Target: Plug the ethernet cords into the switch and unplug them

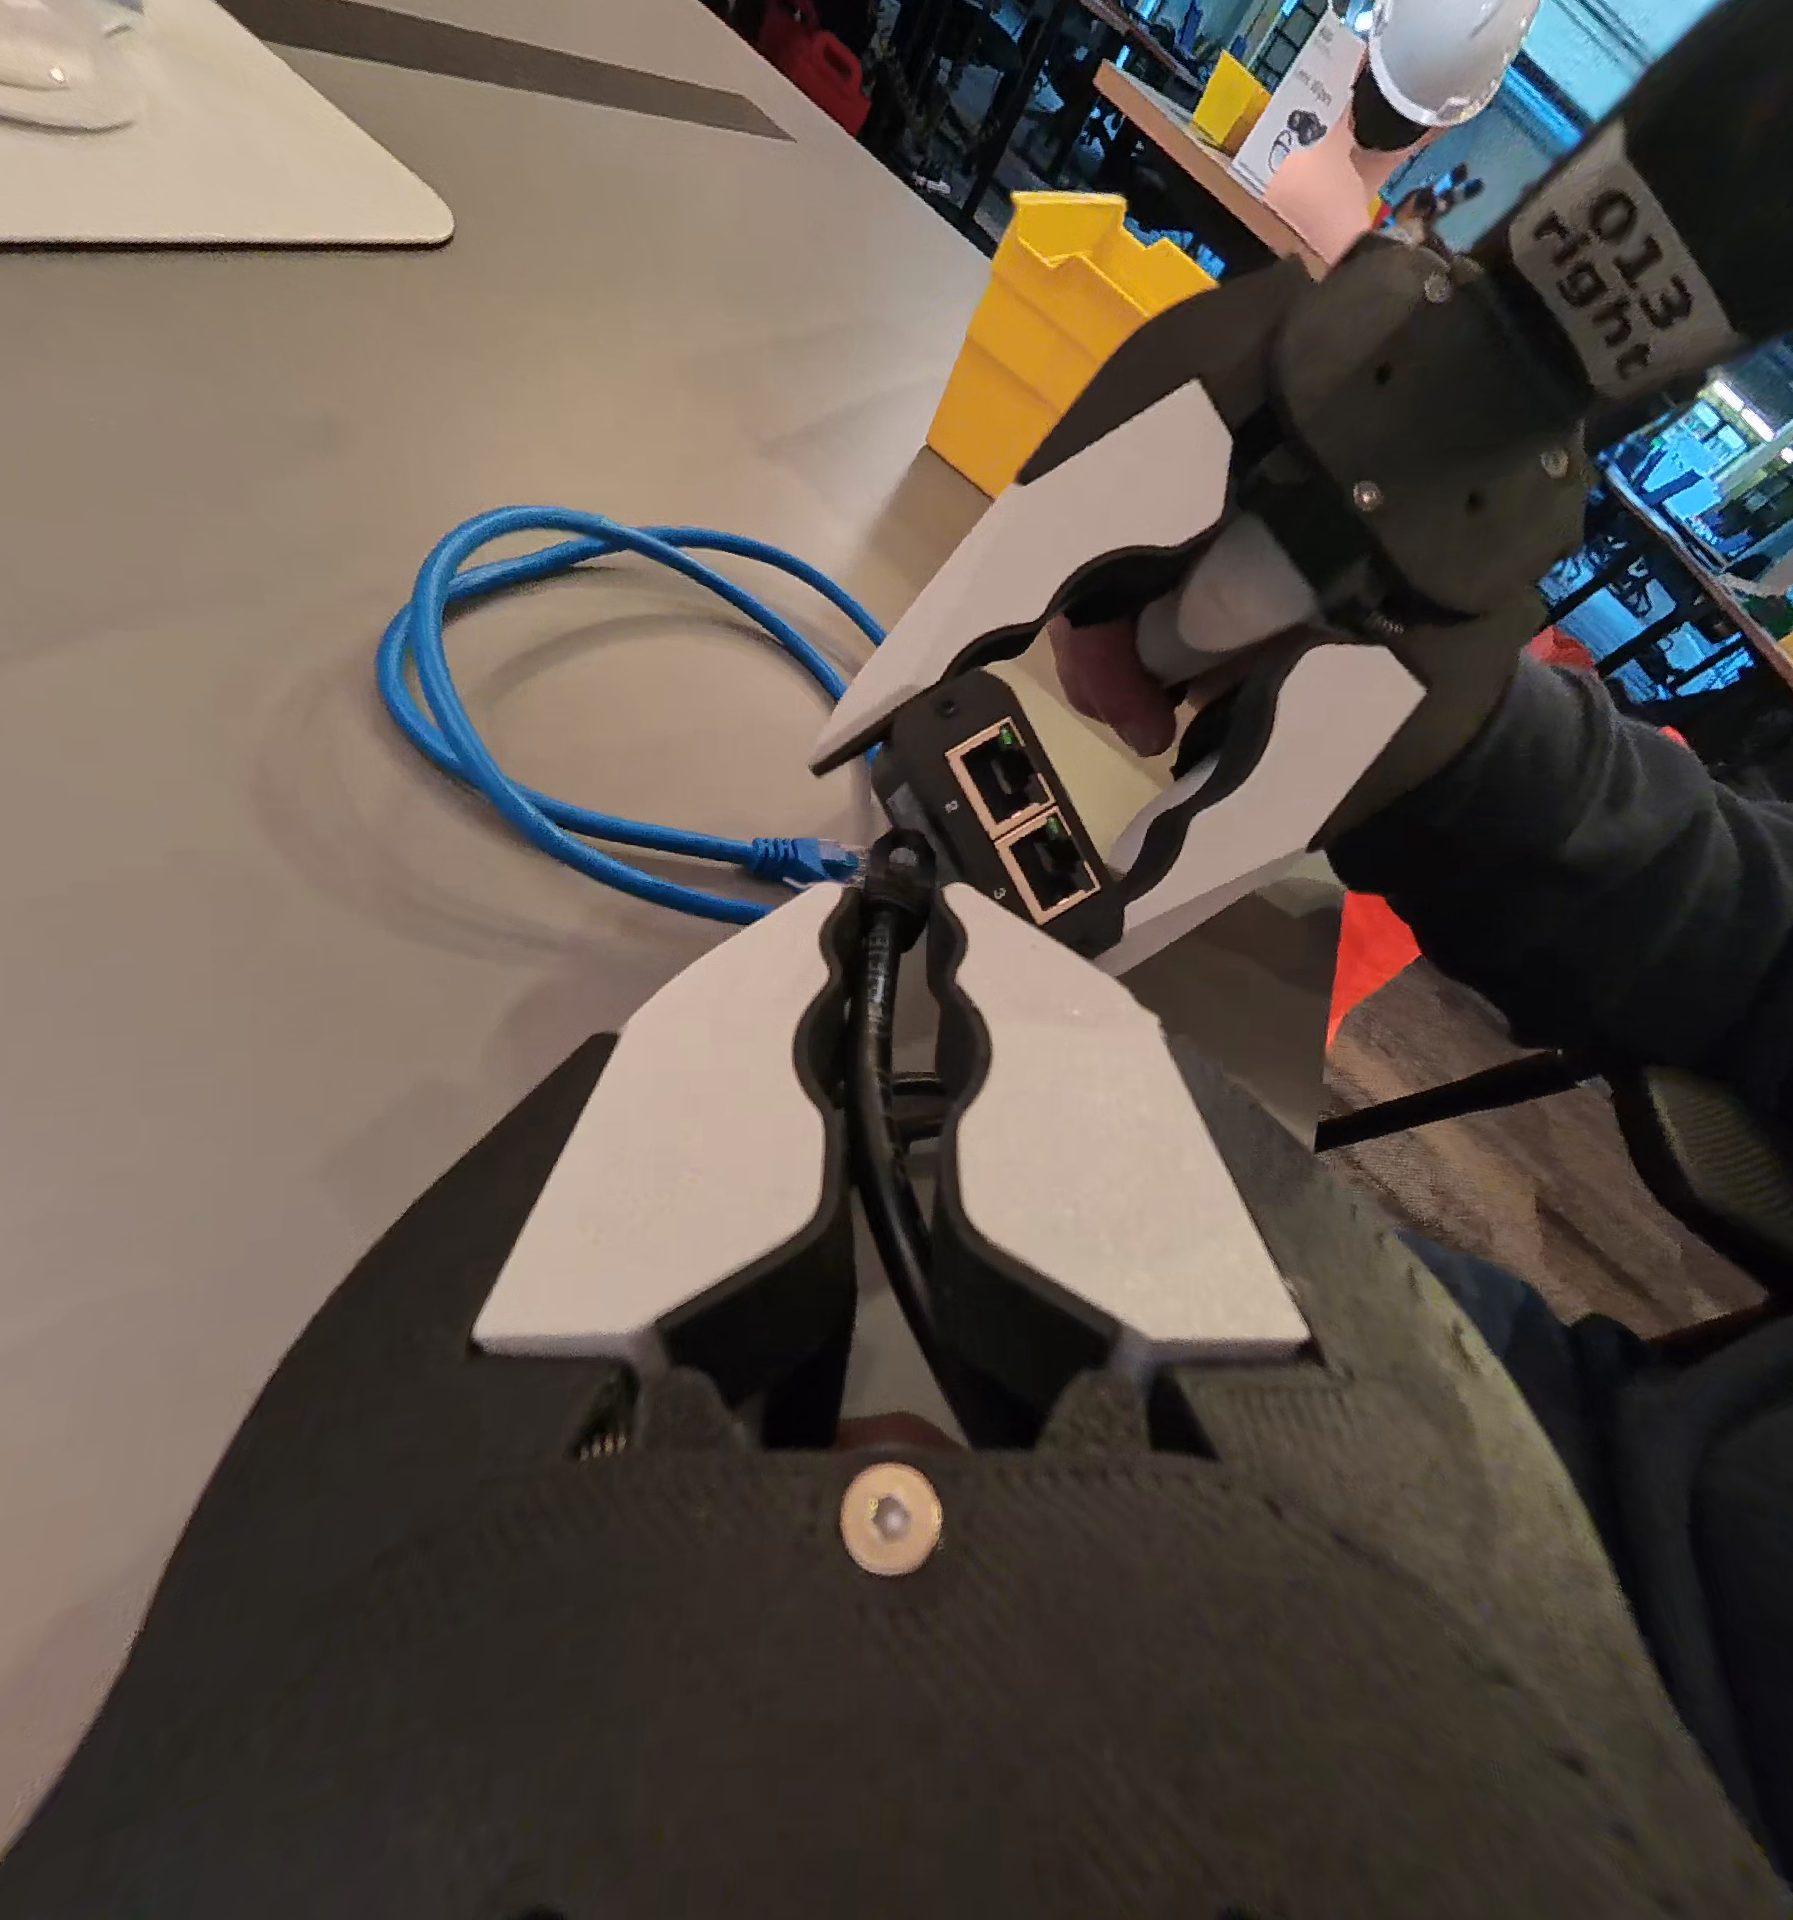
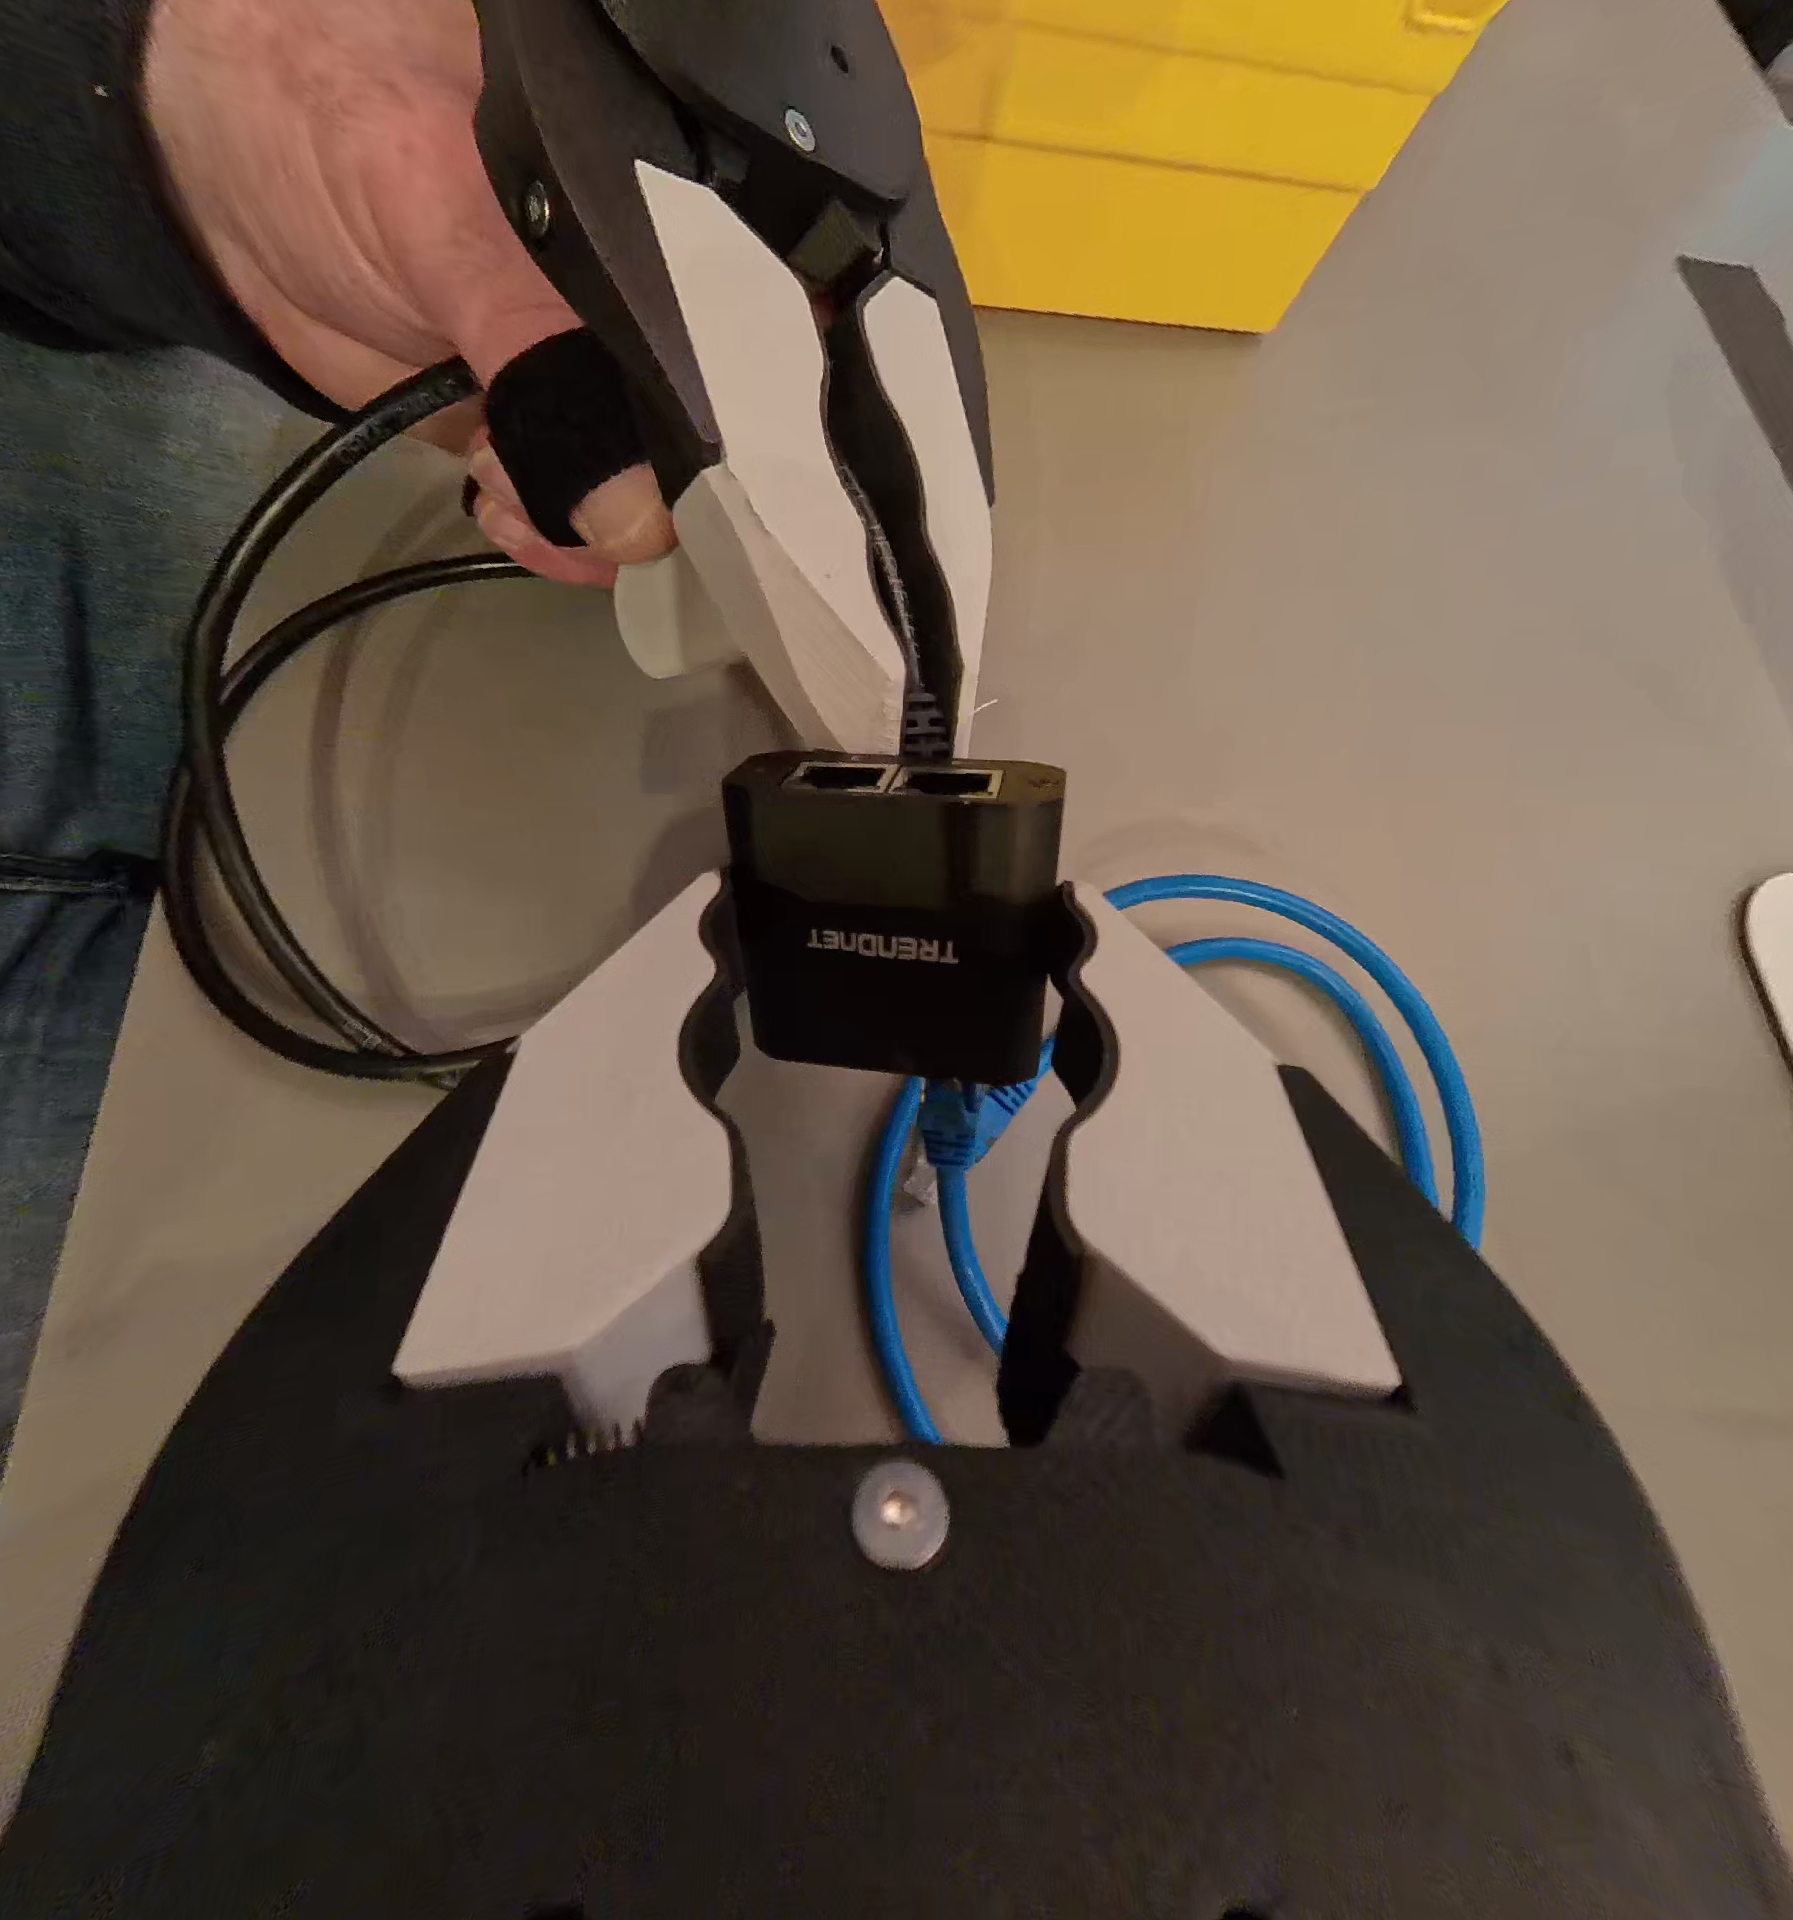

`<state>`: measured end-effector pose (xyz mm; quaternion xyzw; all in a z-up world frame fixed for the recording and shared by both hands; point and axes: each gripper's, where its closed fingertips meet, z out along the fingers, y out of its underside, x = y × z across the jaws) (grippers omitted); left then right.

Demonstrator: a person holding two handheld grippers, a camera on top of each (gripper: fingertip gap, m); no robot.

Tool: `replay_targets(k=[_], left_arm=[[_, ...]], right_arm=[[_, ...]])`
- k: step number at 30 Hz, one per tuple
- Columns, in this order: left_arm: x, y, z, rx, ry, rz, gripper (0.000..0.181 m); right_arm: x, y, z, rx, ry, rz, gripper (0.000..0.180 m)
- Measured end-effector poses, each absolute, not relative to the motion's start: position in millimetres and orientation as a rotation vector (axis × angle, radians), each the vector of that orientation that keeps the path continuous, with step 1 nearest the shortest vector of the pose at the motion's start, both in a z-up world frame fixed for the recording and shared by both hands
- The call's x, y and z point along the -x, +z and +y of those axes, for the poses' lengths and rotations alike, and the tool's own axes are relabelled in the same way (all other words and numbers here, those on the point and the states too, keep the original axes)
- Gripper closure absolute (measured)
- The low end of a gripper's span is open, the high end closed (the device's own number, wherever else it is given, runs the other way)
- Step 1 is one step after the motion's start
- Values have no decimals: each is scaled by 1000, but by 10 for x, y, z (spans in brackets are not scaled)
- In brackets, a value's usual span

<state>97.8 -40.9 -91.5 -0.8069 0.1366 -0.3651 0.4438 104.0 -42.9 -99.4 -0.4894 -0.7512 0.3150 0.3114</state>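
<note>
A: Left gripper [image 1: 887, 914]?
B: Clamped on the black ethernet cord [image 1: 884, 1039] just behind its plug [image 1: 897, 868]. Plug tip sits right at the switch [image 1: 996, 810], beside the ports; from the right wrist view the plug [image 2: 925, 727] meets the top face at the right-hand port. Seated or only touching, I cannot tell.

A: Right gripper [image 2: 897, 971]?
B: Closed around the switch [image 2: 897, 914] across its two sides, port face pointing away from the camera, lifted off the bench [image 2: 1391, 623].

A: Ports?
B: Two show open in the left wrist view, stacked side by side.

A: Other cord?
B: Blue ethernet cord [image 1: 518, 707] coiled on the bench under and beyond the switch, its plug [image 1: 804, 857] lying loose. Black cord's slack [image 2: 237, 831] loops over the near bench edge.

A: Anything else?
B: Yellow bin [image 1: 1048, 332] at the far edge; pale mat [image 1: 196, 156] towards a far corner
</note>
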Motion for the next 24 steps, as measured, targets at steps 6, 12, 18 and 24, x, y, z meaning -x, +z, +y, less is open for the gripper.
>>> replay_targets(k=[6, 12, 18, 24], left_arm=[[-947, -1028, -393, 2065, -907, 282, 169], [-909, -1097, -379, 2117, -878, 247, 169], [-913, -1131, -384, 2138, -894, 225, 169], [-909, -1076, -390, 2112, -902, 244, 169]], right_arm=[[-922, -1174, -430, 1294, 711, -1912, 121], [-833, -1356, -321, 1307, 453, -1833, 115], [-837, -1394, -233, 1246, 214, -1797, 116], [-850, -1404, -237, 1254, 218, -1836, 117]])
